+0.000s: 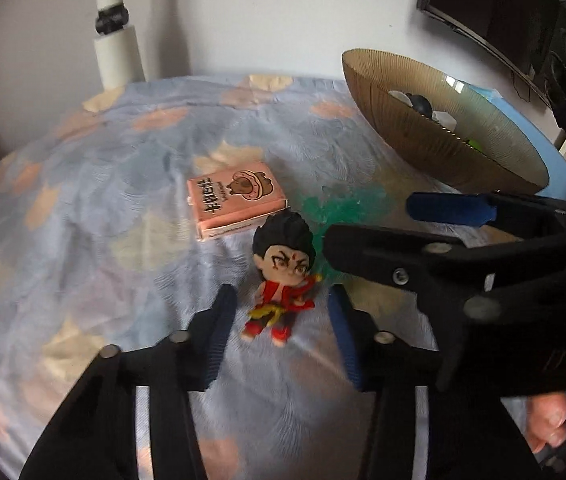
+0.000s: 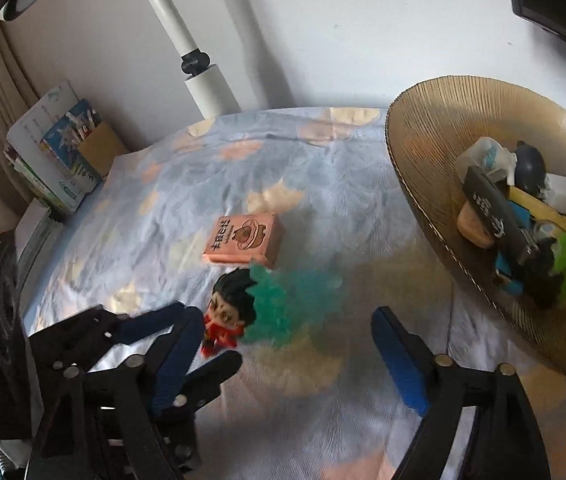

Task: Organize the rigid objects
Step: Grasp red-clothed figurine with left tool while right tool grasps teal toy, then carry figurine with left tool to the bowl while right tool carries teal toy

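Note:
A small figurine with black hair and red clothes lies on the flowered cloth, between the fingers of my left gripper, which stand apart from it on both sides, so the gripper is open. Behind the figurine lies a translucent green piece. My right gripper is open around the green piece, and in the left wrist view it reaches in from the right. A pink box lies flat beyond them. The left gripper shows at lower left in the right wrist view.
A ribbed brown bowl holding several small items stands at the right on something blue. A white post rises at the table's back edge. Books are stacked off the left side. A hand holds the right gripper.

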The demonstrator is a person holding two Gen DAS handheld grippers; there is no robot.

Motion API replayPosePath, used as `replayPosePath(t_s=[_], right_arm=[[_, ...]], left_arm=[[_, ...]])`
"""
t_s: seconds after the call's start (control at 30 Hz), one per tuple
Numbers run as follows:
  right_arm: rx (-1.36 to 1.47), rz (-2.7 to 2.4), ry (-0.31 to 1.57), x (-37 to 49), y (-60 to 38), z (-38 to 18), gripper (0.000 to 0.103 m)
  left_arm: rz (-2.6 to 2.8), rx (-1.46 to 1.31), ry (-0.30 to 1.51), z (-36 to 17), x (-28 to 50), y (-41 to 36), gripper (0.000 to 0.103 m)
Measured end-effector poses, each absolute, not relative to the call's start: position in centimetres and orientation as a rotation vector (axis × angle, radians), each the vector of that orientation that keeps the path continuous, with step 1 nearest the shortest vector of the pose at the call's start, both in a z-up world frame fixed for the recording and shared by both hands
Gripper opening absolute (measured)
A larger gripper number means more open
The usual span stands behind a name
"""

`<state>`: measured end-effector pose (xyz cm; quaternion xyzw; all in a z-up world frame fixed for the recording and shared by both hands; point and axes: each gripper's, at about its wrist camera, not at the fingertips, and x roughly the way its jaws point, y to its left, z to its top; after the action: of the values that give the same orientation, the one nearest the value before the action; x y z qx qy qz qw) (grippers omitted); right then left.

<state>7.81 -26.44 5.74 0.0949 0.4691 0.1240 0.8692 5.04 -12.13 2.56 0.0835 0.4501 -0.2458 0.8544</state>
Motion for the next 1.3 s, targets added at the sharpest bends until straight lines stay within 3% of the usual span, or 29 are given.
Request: replayPosePath(t_s=[0.03, 0.2, 0.47, 0.67, 0.8, 0.9, 1.13, 1.2, 1.23, 1.3], right_arm=[[0.196, 0.259, 0.985, 8.1, -26.4, 5.5, 0.074], [0.21, 0.264, 1.05, 8.6, -26.2, 4.0, 0.055], [0.231, 0.301, 1.034, 6.7, -24.9, 4.3, 0.054], [0.176, 0.238, 1.02, 9.1, -23.6, 3.7, 0.046], [0.15, 0.234, 1.012, 9.4, -23.2, 3.5, 0.017], [0.197, 0.352, 1.008, 8.0, -23.4, 3.7, 0.017], [0.073, 0.508, 0.969, 0.8, -23.3, 5.9, 0.017], [0.015, 0.504, 1.002, -0.9, -23.9, 5.5, 0.017], [-0.021, 0.49, 1.012, -1.5, -24.1, 5.3, 0.017], [-0.081, 0.446, 1.031, -2.5, -24.6, 4.7, 0.017]], left_arm=[[-0.518, 0.173, 0.929, 2.6, 5.0, -12.1, 0.03], [-0.51, 0.105, 0.904, 3.2, 4.1, -10.2, 0.029], [-0.411, 0.02, 0.886, 3.9, 2.8, -6.0, 0.029], [-0.419, -0.02, 0.891, 3.6, 3.1, -5.3, 0.029], [-0.421, -0.033, 0.924, 2.9, 2.9, -5.1, 0.029], [-0.484, -0.14, 0.972, 2.4, 2.6, -3.9, 0.019], [-0.505, -0.165, 0.991, 2.7, -0.5, -2.6, 0.019], [-0.464, -0.113, 0.976, 3.0, -0.7, -3.2, 0.023], [-0.446, -0.097, 0.972, 3.1, -0.6, -3.3, 0.034], [-0.418, -0.072, 0.952, 3.8, 0.0, -3.8, 0.037]])
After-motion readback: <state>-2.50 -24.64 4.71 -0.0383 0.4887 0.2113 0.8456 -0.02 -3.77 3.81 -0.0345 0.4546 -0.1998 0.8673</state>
